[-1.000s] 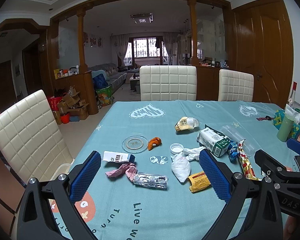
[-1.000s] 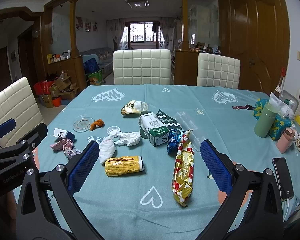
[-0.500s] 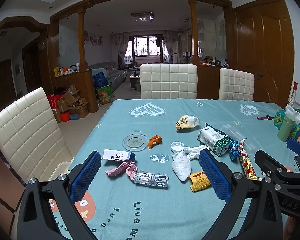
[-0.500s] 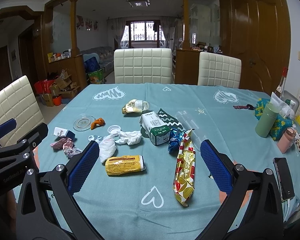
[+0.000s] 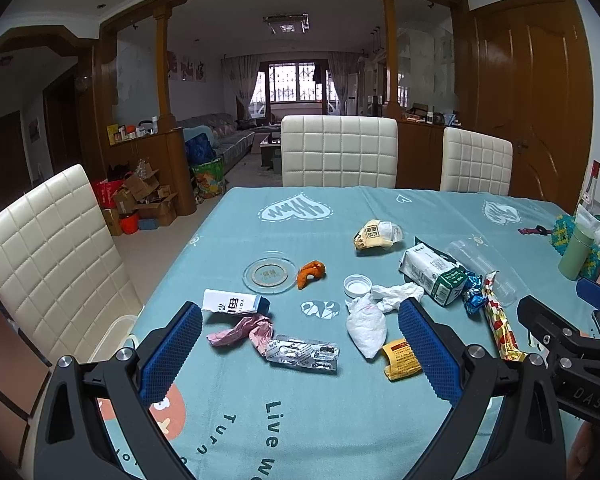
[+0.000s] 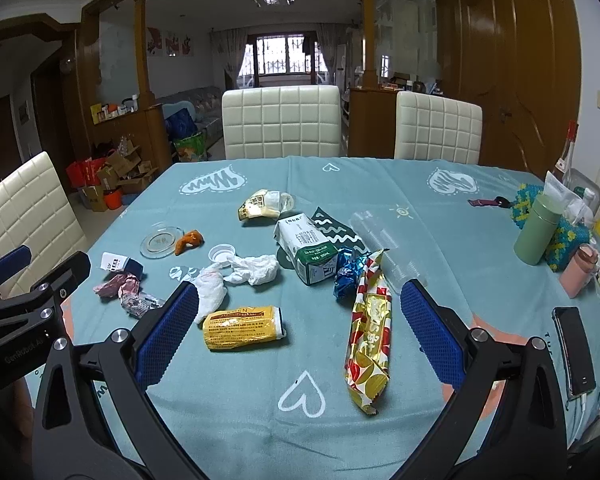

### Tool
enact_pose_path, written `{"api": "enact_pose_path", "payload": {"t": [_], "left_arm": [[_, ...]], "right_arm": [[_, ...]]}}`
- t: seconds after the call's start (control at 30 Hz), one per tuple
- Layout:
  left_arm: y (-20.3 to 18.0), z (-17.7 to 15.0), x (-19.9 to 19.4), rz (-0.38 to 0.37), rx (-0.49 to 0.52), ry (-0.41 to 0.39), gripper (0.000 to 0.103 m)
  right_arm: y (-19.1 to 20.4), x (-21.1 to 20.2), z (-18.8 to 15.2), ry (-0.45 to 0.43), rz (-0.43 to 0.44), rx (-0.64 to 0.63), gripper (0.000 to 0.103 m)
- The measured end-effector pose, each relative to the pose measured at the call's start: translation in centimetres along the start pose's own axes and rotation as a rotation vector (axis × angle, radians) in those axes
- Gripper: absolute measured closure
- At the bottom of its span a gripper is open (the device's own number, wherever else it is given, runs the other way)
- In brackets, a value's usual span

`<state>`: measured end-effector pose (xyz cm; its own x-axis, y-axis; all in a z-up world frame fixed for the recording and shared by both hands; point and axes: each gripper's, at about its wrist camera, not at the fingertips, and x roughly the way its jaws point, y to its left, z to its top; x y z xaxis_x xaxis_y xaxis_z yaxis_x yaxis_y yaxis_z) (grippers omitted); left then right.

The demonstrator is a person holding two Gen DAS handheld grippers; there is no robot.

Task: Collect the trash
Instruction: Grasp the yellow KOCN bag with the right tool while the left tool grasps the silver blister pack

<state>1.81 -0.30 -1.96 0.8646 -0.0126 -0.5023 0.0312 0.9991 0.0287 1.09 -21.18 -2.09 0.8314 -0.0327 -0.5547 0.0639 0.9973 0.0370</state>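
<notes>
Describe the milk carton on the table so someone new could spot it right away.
On the teal tablecloth, look at the litter pile in the middle. The milk carton lies on its side there, between the crumpled white tissue and the blue foil wrapper. It is the only boxy white carton with a green end.

On my desk (image 6: 236, 408): two crumpled tissues (image 6: 256, 268), one milk carton (image 6: 306, 250), one yellow packet (image 6: 242, 328), one phone (image 6: 574, 350), three chairs (image 6: 282, 122).

carton (image 6: 309, 250) behind can (image 6: 242, 328) (wrapper (image 6: 370, 332) to its right).
</notes>
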Motion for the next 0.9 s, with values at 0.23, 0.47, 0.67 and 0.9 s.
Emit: {"api": "enact_pose_path", "payload": {"t": [0.23,0.47,0.67,0.9], "left_arm": [[0.0,0.0,-0.3,0.0,0.0,-0.004,0.007],[0.0,0.0,-0.3,0.001,0.0,-0.004,0.007],[0.4,-0.4,0.6,0.011,-0.004,0.024,0.007],[0.3,-3.0,5.1,0.022,0.052,0.155,0.007]], "right_arm": [[0.1,-0.1,0.0,-0.002,0.001,-0.006,0.003],[0.2,0.0,0.0,-0.001,0.0,-0.003,0.003],[-0.3,0.8,-0.3,0.017,-0.009,0.005,0.003],[-1.6,5.1,-2.3,0.127,-0.05,-0.028,0.004]]}}
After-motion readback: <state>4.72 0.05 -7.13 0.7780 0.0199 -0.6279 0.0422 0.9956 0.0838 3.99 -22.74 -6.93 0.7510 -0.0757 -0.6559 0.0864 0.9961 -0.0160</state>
